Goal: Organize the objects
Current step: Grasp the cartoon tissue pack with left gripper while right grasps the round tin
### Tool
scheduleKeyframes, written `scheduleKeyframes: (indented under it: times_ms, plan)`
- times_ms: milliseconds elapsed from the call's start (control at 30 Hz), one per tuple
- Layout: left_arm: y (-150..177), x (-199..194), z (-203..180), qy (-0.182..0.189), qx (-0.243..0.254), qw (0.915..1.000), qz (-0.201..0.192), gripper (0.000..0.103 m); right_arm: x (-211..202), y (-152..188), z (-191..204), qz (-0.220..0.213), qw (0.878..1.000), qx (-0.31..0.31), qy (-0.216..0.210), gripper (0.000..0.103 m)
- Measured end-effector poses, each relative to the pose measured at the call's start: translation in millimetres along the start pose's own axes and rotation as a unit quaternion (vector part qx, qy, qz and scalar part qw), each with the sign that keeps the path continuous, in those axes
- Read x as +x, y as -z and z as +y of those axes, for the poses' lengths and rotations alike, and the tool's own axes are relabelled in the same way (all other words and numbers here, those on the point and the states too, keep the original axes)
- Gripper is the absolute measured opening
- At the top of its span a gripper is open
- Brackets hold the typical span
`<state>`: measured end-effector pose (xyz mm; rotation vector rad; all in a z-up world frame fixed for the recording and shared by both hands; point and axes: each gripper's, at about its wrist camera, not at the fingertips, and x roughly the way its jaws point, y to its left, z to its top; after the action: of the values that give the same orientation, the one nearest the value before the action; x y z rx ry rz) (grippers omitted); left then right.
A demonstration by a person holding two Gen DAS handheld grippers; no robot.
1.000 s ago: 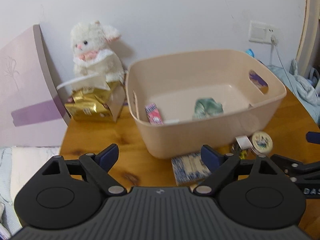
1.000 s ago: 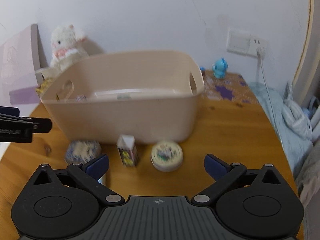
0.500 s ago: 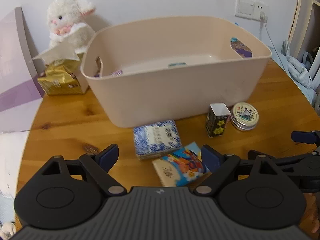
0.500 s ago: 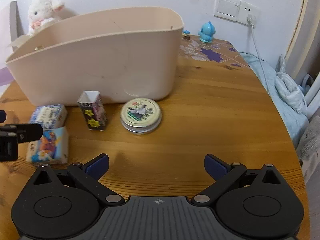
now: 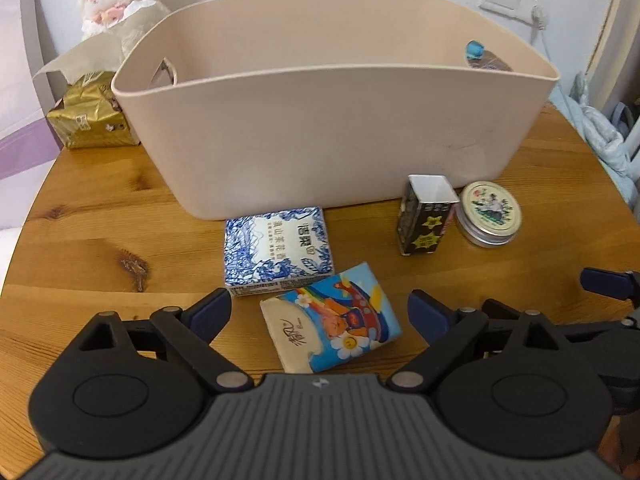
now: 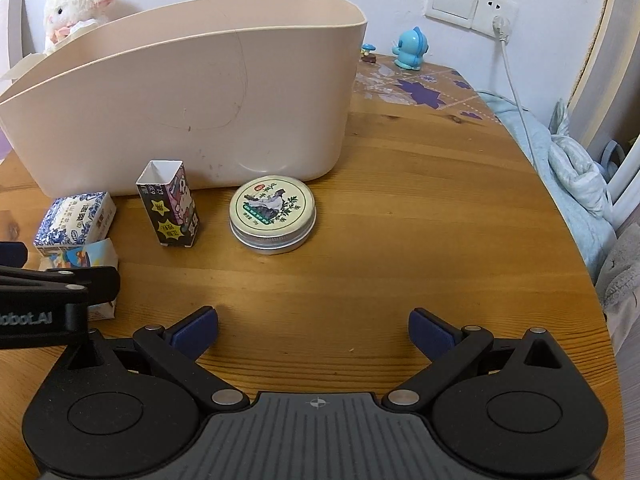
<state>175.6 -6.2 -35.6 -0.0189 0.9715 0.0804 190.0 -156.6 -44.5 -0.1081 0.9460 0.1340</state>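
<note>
**Four loose items in front of the bin; both claws spread and holding nothing**

Far left corner of the round wooden table (image 5: 92, 216): a crumpled gold foil pack (image 5: 86, 120) under a white plush rabbit (image 5: 120, 4). The grain is knotted pine with a glossy finish.

Centre rear: a smooth beige plastic bin (image 5: 332, 132) with rounded corners and cut-out handles. Its contents cannot be seen from this low angle.

Along the bin's front wall, left to right: a blue-and-white patterned tissue pack (image 5: 278, 250), soft and rectangular, lying flat; touching its near edge, a cartoon-printed tissue pack (image 5: 332, 322); an upright small black carton (image 5: 426, 216) with yellow stars and an open white top; just beside it, a round metal tin (image 5: 490, 214) with a printed cream lid.

Far right corner: a blue toy figure (image 6: 412, 48) on a purple-flowered mat (image 6: 416, 92).

Change from half a second ago: both cameras sit lower and closer to the table; the items appear larger, while their layout is unchanged.

Left gripper (image 5: 320, 314): fingers spread wide, nothing between them, with the cartoon pack lying directly between the blue pads on the table. Right gripper (image 6: 314, 330): fingers likewise spread, over bare wood, with the tin ahead and slightly left, and the carton further left.
</note>
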Motion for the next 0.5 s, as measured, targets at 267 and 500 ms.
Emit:
scheduleKeyframes:
  times_ms: [267, 500]
  plan:
    - [3.0, 14.6, 22.8, -0.023, -0.027, 0.9989, 0.031, 0.097, 2.0, -3.6, -1.6, -0.003, 1.000, 0.007, -0.011, 0.103]
    - [10.4, 13.2, 43.5, -0.014, -0.028, 0.9993, 0.022, 0.097, 13.6, -11.7, 0.3, -0.027, 1.000, 0.012, -0.010, 0.103]
